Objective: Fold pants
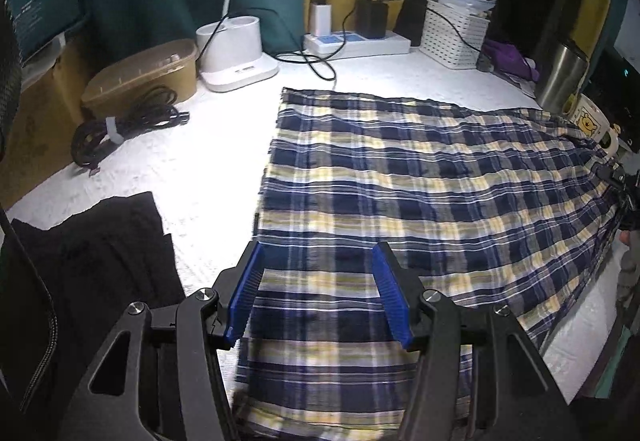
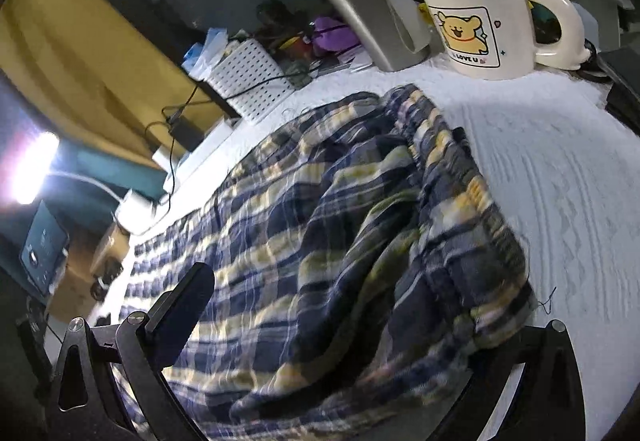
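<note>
Blue, white and yellow plaid pants [image 1: 400, 177] lie spread on a white textured cloth [image 1: 192, 161]. My left gripper [image 1: 318, 261] is open, its blue pads [image 1: 244, 297] spread just above the pants' near left edge. In the right wrist view the pants [image 2: 320, 233] bunch up at the waistband end and drape over the lower finger. My right gripper [image 2: 340, 321] stands wide open around that bunched fabric; only the upper black finger [image 2: 180, 305] shows. The right gripper also appears at the far right of the left wrist view [image 1: 618, 185], at the pants' right end.
A black garment [image 1: 92, 261] lies left of the pants. Behind are a coiled cable [image 1: 120, 121], a brown box [image 1: 144, 73], a white lamp base [image 1: 236, 53], a power strip [image 1: 356, 41] and a white basket [image 1: 456, 33]. A steel tumbler [image 2: 368, 1] and bear mug [image 2: 480, 25] stand near the waistband.
</note>
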The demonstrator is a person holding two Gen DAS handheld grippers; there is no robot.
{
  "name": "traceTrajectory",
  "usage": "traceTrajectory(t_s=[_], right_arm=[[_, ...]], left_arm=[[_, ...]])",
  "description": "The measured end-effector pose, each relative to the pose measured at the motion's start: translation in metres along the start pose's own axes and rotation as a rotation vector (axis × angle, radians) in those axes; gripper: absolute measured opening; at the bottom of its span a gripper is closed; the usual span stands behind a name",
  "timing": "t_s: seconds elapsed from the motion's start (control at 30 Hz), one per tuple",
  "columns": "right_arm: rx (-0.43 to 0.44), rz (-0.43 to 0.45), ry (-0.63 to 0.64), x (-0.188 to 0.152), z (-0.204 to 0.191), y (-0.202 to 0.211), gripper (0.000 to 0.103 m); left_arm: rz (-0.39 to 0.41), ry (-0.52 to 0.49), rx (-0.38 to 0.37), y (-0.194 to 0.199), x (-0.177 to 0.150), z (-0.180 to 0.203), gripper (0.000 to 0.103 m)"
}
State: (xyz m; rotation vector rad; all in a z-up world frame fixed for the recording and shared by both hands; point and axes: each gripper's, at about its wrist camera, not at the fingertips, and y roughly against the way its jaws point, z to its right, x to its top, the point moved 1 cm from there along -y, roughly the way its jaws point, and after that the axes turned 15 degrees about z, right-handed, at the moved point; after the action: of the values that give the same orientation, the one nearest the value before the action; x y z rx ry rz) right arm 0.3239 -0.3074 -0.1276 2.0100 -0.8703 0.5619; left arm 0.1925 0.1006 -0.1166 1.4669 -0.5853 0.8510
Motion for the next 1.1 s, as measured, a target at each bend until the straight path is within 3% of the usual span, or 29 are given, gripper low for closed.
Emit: traceTrajectory(t_s=[0.27,0.33,0.4,0.5,0.6,0.7,1.1], right_arm=[[0.04,0.027,-0.074,0.01,0.017,0.002,0.1],[0.028,0.037,-0.069,0.01,0.02,0.002,0.087],[0.027,0.041,-0.082,0.009,0.025,-0.001,0.064],[0.037,0.043,-0.163,0.011,0.041,-0.002,0.04],[0.07,0.041,-0.191,0.013,0.046,-0.002,0.024],[0.071,0.055,-0.129,0.016,0.037,0.0,0.018],[0.011,0.108,-0.036,0.038,0.039,0.028,0.016]], left_arm=[[-0.022,0.023,0.024,-0.008,-0.003,-0.012,0.056],[-0.027,0.02,0.022,-0.009,-0.003,-0.012,0.056],[-0.033,0.016,0.019,-0.012,-0.002,-0.01,0.056],[-0.036,0.01,0.02,-0.013,0.001,-0.006,0.056],[-0.031,-0.001,0.017,-0.013,0.004,0.0,0.056],[-0.029,-0.009,0.013,-0.013,0.006,0.006,0.056],[-0.011,-0.025,-0.01,-0.009,0.01,0.018,0.056]])
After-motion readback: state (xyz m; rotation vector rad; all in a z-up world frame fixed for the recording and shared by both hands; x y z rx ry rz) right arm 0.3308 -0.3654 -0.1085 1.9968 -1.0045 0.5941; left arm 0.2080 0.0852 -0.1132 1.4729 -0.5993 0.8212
